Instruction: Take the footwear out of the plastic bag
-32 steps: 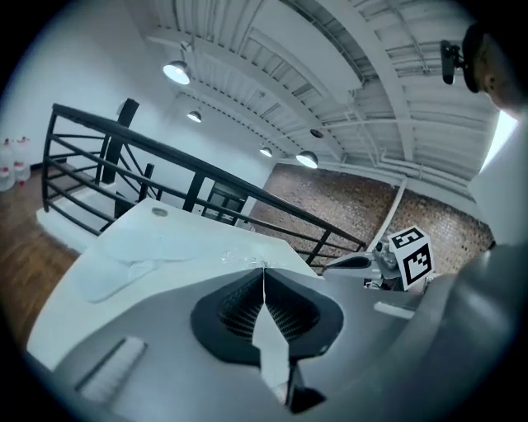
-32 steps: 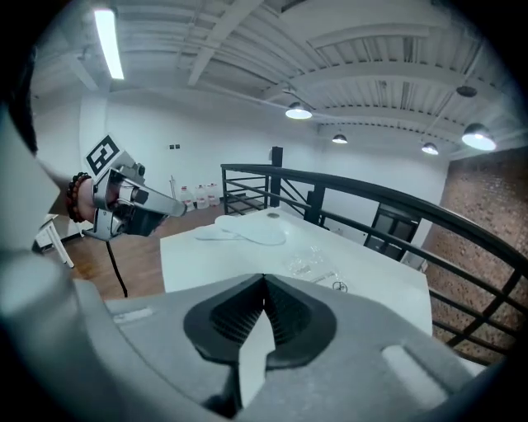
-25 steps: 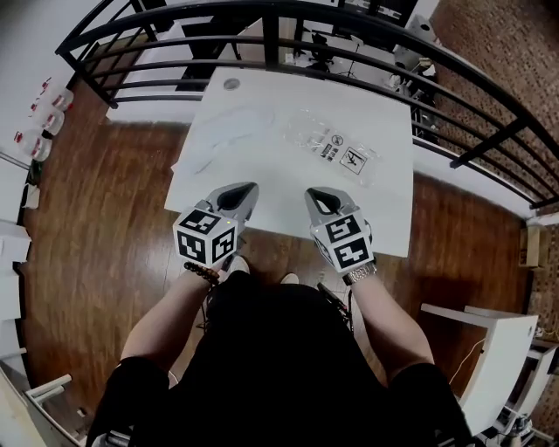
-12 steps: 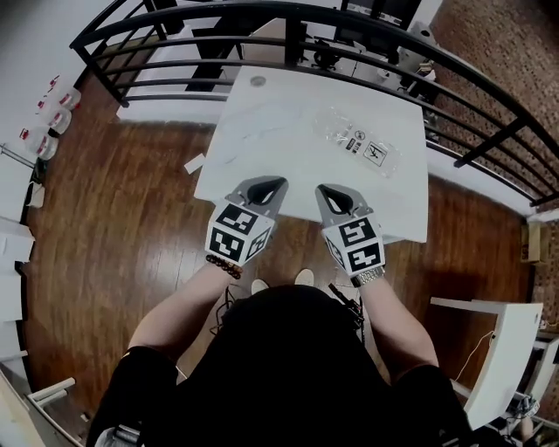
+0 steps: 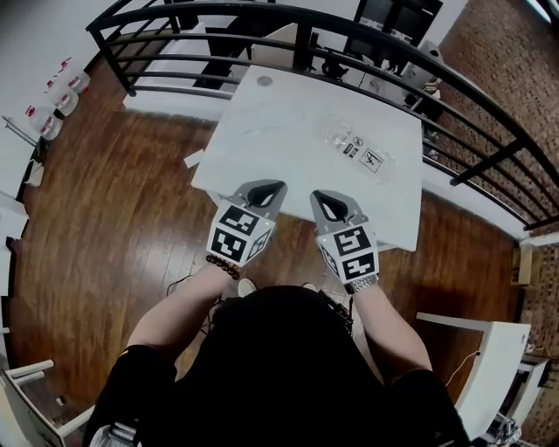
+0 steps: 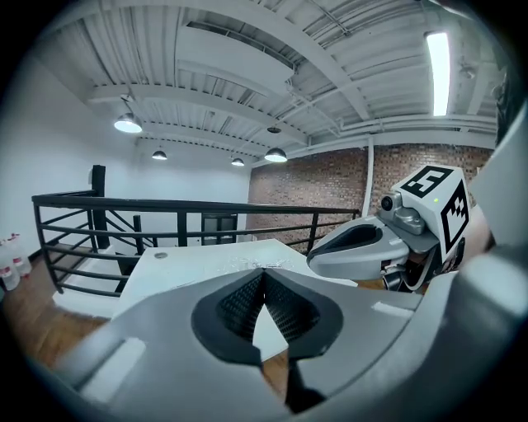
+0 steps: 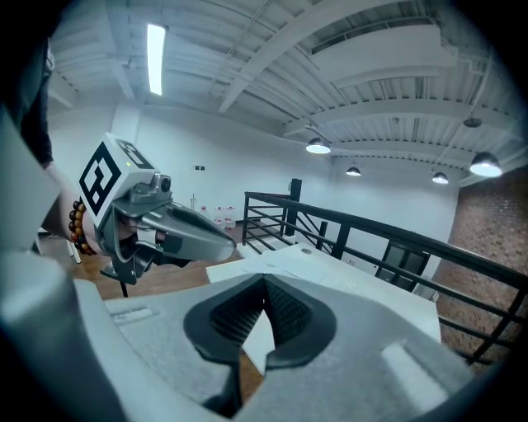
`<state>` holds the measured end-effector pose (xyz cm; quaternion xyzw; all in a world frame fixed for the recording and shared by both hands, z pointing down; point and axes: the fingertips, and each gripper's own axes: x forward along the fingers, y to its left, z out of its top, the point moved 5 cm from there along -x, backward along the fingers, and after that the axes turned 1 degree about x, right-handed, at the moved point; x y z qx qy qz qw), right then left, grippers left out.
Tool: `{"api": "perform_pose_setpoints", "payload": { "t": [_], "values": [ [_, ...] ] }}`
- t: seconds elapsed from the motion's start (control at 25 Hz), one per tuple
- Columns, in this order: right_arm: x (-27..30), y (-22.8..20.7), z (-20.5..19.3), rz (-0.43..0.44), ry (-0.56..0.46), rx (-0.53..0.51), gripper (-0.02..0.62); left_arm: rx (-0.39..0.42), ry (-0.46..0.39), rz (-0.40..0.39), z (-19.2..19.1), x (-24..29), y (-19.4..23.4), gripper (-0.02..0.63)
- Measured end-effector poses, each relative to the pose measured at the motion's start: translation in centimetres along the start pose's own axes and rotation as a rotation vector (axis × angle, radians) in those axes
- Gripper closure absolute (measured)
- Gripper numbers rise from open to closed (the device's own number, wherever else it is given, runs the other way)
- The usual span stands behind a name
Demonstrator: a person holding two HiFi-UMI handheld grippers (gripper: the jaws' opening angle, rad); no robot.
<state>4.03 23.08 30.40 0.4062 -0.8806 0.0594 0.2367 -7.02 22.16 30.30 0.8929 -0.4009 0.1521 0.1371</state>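
A clear plastic bag (image 5: pixel 356 150) with printed labels lies on the far right part of the white table (image 5: pixel 262 166); what it holds is too small to make out. My left gripper (image 5: pixel 266 188) and right gripper (image 5: pixel 325 199) hover side by side over the table's near edge, both shut and empty, well short of the bag. In the left gripper view the shut jaws (image 6: pixel 264 277) point across the table (image 6: pixel 181 268) at the crinkled bag (image 6: pixel 247 264), with the right gripper (image 6: pixel 363 247) alongside. The right gripper view shows its shut jaws (image 7: pixel 264 284) and the left gripper (image 7: pixel 169 227).
A black metal railing (image 5: pixel 288 22) runs behind and to the right of the table. Wooden floor (image 5: pixel 113 227) surrounds it, with a scrap of paper (image 5: pixel 193 159) by the table's left corner. Bottles (image 5: pixel 52 109) stand at far left, and white furniture (image 5: pixel 489 367) at lower right.
Both grippers have shifted and risen a little together, still shut and side by side. The head view has swung, so the table sits further right. The bag has not moved.
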Motion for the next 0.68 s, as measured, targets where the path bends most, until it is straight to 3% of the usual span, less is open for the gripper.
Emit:
{"api": "perform_pose_setpoints", "payload": {
  "t": [0.68],
  "values": [
    [-3.1, -1.2, -2.0, 0.047, -0.021, -0.016, 0.603, 0.001, 0.008, 0.052, -0.5, 0.8, -4.3, 0.591]
  ]
}}
